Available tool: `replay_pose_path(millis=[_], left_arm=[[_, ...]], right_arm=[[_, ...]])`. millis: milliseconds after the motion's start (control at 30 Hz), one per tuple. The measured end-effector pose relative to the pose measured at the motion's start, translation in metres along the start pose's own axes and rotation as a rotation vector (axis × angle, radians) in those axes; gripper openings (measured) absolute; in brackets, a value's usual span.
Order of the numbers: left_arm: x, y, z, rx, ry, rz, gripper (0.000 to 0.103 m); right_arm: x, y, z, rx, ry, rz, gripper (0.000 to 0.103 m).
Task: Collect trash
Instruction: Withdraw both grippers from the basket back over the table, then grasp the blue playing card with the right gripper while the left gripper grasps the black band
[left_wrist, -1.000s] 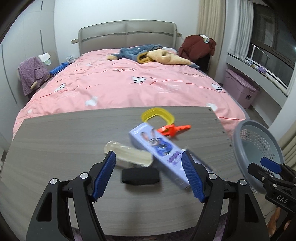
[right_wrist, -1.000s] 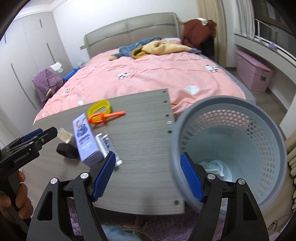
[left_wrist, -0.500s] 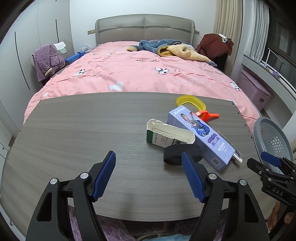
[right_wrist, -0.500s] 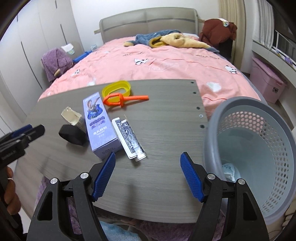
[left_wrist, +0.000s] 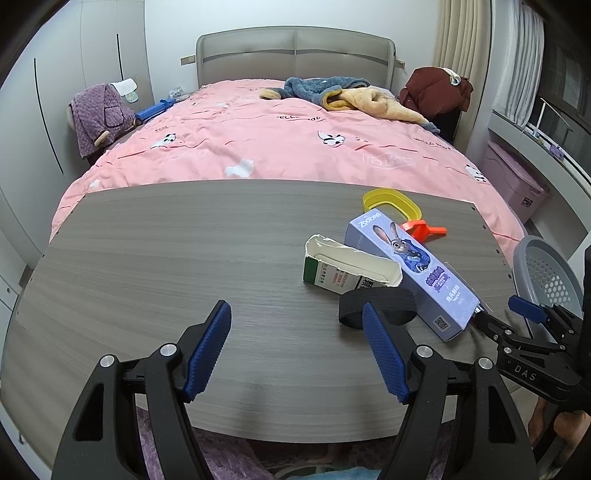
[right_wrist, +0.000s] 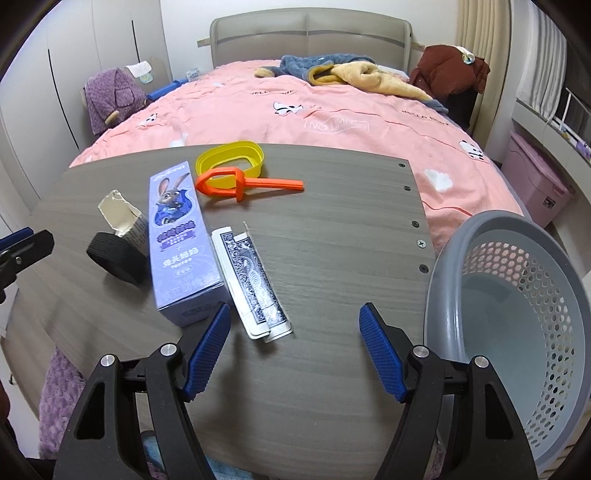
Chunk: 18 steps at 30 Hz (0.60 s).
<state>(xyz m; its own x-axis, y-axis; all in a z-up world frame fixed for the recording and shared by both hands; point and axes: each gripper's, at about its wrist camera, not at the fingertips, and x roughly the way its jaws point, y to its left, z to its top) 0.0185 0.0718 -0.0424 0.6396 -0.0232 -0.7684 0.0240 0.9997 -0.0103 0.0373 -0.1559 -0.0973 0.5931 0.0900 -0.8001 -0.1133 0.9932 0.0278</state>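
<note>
Lying on the grey wood-grain surface (right_wrist: 332, 258): a purple toothpaste box (right_wrist: 179, 240), a torn green-and-white carton (left_wrist: 347, 267) touching its left side, a black band (left_wrist: 376, 306) just in front of the carton, a card pack (right_wrist: 249, 280) along the box's right side, a yellow ring (right_wrist: 231, 160) and an orange clip (right_wrist: 243, 183) at the far edge. A grey perforated basket (right_wrist: 517, 332) is placed just beyond the right edge. The left tool (left_wrist: 299, 345) is held wide apart, empty, over bare wood. The right tool (right_wrist: 295, 347) is likewise spread and empty, near the card pack. A pink bed (left_wrist: 277, 144) is seen behind.
</note>
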Motion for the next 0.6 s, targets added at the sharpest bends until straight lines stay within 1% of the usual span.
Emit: replay_pose_path(millis=[333,533,600], left_arm=[[0.003,-0.001,0.0,0.004,0.009,0.001,0.071],[0.007,-0.001,-0.001,0.0,0.017,0.005,0.071],[0.008,-0.001,-0.002,0.002,0.019,0.006,0.071]], right_arm=[[0.012,-0.014,0.015,0.006,-0.007,-0.041,0.07],[0.014,-0.013,0.022,-0.023,-0.004,-0.006,0.069],[0.017,-0.01,0.023,-0.04,-0.002,-0.008,0.067]])
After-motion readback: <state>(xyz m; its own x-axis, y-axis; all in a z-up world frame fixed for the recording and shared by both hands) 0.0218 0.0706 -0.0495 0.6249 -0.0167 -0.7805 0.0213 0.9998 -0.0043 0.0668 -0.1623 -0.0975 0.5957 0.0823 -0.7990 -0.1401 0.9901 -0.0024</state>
